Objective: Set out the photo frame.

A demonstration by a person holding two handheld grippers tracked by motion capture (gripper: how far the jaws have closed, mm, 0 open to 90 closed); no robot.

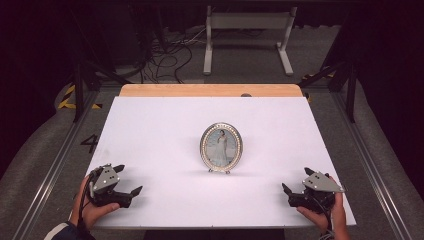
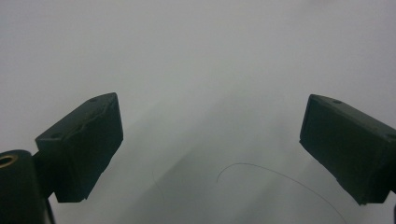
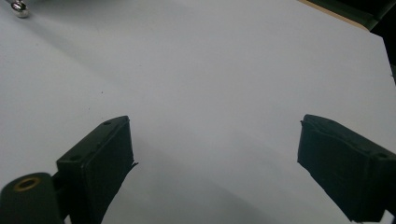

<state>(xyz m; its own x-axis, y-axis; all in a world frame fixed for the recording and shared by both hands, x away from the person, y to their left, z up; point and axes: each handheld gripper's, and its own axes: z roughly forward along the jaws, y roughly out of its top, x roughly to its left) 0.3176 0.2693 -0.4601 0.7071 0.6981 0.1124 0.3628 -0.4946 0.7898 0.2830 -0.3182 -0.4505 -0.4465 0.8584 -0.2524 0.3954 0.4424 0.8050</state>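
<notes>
White sheet (image 1: 165, 130) covers a wooden table (image 1: 210, 90) in a dark room with cables on the floor. An oval silver picture frame (image 1: 221, 147) stands upright at the centre, well apart from both grippers. The left gripper (image 1: 129, 179) and right gripper (image 1: 295, 181) rest near the front edge, jaws spread wide, holding nothing (the right gripper view catches one frame foot (image 3: 19, 9)).

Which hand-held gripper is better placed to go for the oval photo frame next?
Roughly even, slight edge right. The oval photo frame stands mid-table; the right hand-held gripper and the left hand-held gripper both sit open near the front edge, but the frame's foot shows in the right gripper view.
</notes>
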